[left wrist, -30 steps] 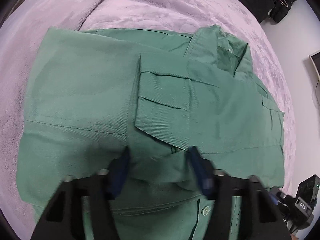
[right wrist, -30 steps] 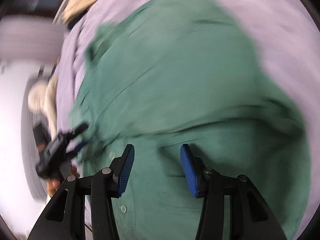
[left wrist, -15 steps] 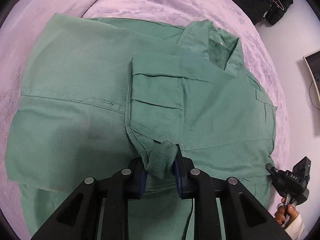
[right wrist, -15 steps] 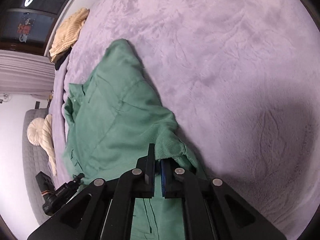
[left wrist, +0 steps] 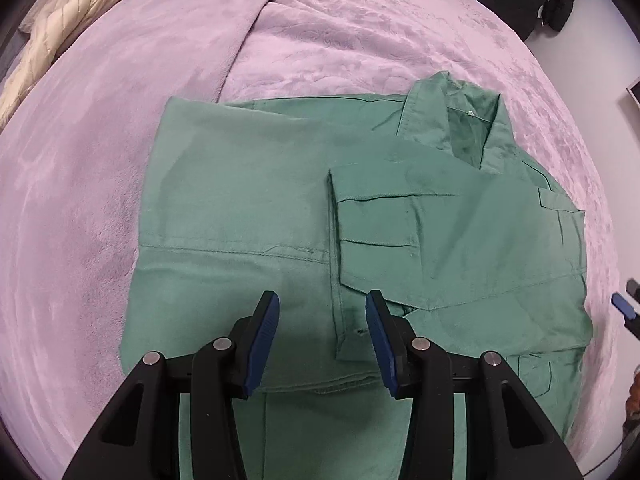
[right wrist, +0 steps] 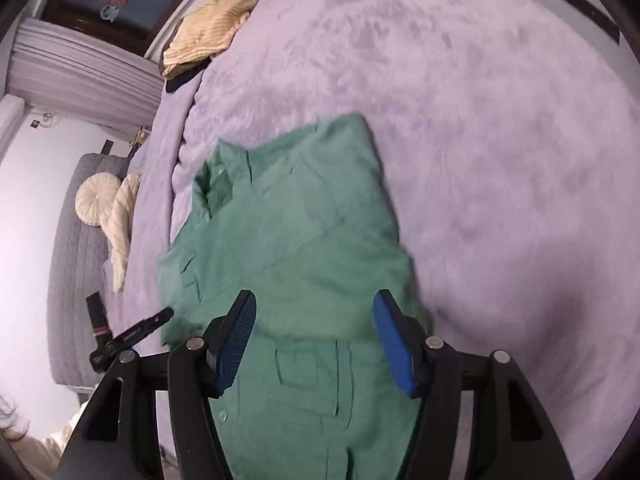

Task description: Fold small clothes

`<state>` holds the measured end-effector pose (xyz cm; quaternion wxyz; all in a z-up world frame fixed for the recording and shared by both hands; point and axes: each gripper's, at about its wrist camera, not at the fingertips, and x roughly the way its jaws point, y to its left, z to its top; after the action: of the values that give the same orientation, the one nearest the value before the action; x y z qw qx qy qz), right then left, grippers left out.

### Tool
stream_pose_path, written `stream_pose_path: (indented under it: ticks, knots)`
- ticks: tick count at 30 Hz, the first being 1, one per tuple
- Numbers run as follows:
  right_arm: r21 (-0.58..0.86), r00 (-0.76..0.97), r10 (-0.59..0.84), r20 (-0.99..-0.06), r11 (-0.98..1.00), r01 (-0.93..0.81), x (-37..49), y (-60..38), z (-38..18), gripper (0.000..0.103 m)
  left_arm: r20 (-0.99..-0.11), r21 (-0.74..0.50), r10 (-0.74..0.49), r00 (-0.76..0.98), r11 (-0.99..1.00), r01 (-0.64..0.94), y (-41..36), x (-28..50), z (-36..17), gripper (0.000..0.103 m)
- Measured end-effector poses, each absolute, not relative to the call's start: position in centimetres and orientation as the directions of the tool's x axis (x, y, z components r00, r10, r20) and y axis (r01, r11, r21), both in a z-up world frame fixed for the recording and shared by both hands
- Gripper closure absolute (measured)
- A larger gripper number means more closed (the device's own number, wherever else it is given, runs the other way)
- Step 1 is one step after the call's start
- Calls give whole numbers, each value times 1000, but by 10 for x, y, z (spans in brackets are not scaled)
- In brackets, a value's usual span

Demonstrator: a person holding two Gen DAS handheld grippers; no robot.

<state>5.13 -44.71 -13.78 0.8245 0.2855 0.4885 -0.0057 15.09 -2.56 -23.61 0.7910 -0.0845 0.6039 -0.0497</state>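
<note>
Lying folded on the lilac plush blanket (left wrist: 120, 152), the green cotton shirt (left wrist: 248, 200) is released, seemingly flatter; left gripper (left wrist: 322, 332) and right gripper (right wrist: 314, 336) are opening, no longer pinching cloth.

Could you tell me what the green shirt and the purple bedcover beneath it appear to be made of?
The green shirt looks like a matte woven cotton or twill: crisp topstitched seams, flap pockets and a collar that holds its shape. The purple bedcover seems to be a plush fleece or velvety pile: soft sheen and brushed swirl marks. Exact fibres cannot be told from the look.
</note>
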Motion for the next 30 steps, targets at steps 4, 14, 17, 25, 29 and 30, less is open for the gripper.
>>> stream_pose_path:
  ticks: [4,14,17,25,29,30]
  knots:
    - [406,486,202,-850,839,362,116,-467,-174,38,-951,-168,-155,266,986,-23,-49,159,-246,56]
    - [330,466,157,-870,889,316,149,-459,-181,100,-958,-143,-135,254,990,-10,-68,174,-259,56]
    - [290,429,111,-897,878,381,151,-483,-196,100,-961,-101,-101,257,995,15,-79,185,-270,56]
    - [241,402,57,-914,872,425,137,-489,-190,101,-956,-33,-32,292,999,3,-58,194,-246,55]
    - [319,447,145,-883,884,342,105,-463,-162,99,-955,-90,-98,281,995,42,-50,180,-231,55]
    - [327,441,170,-881,893,309,96,-450,-160,99,-957,-98,-111,267,993,63,-55,175,-232,55]
